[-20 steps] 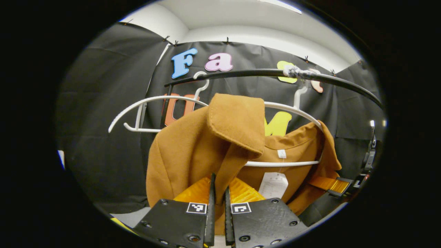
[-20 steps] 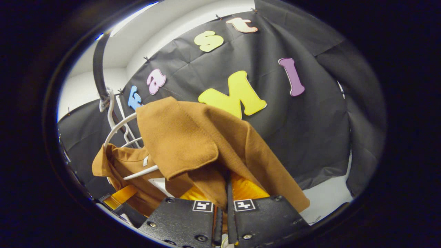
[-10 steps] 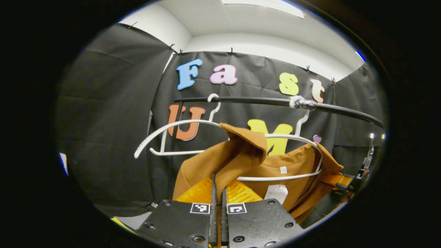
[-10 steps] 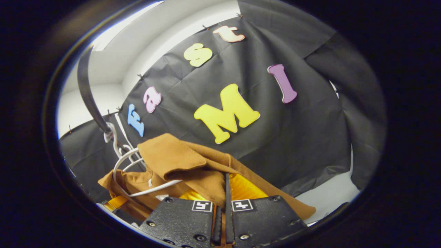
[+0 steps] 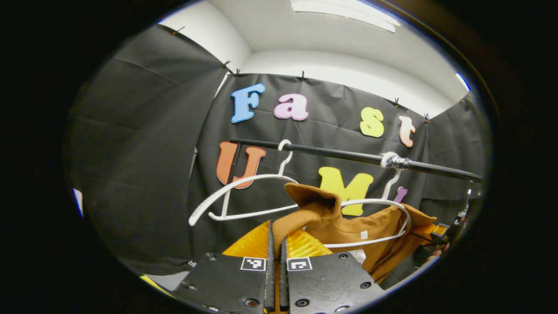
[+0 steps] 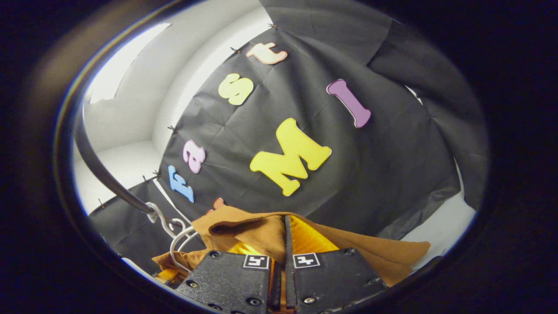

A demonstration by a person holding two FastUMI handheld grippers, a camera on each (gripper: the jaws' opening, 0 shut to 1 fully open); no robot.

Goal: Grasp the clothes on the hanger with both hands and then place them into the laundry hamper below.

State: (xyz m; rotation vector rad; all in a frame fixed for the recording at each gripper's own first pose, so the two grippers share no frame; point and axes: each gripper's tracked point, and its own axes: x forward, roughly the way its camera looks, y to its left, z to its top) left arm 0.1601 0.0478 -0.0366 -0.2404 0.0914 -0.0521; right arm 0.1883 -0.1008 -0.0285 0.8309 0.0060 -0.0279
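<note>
A brown coat (image 5: 362, 224) hangs partly on a white hanger (image 5: 403, 209) under a black rail (image 5: 340, 155). My left gripper (image 5: 275, 233) is shut on a fold of the coat by the collar. In the right gripper view, my right gripper (image 6: 285, 229) is shut on the coat (image 6: 379, 255) at the other shoulder, with the fabric draped over its fingers. The same hanger (image 6: 176, 240) and rail (image 6: 102, 174) sit at the lower left there. The right gripper (image 5: 438, 231) also shows at the far right edge of the left gripper view, beside the coat.
An empty white hanger (image 5: 244, 185) hangs on the rail to the left of the coat. Black cloth walls close in behind and on both sides. A white ceiling (image 5: 331, 39) is above.
Both grippers stay shut on the coat. The rail and hangers have dropped lower and shrunk in both views, and much less of the coat now rises above the fingers.
</note>
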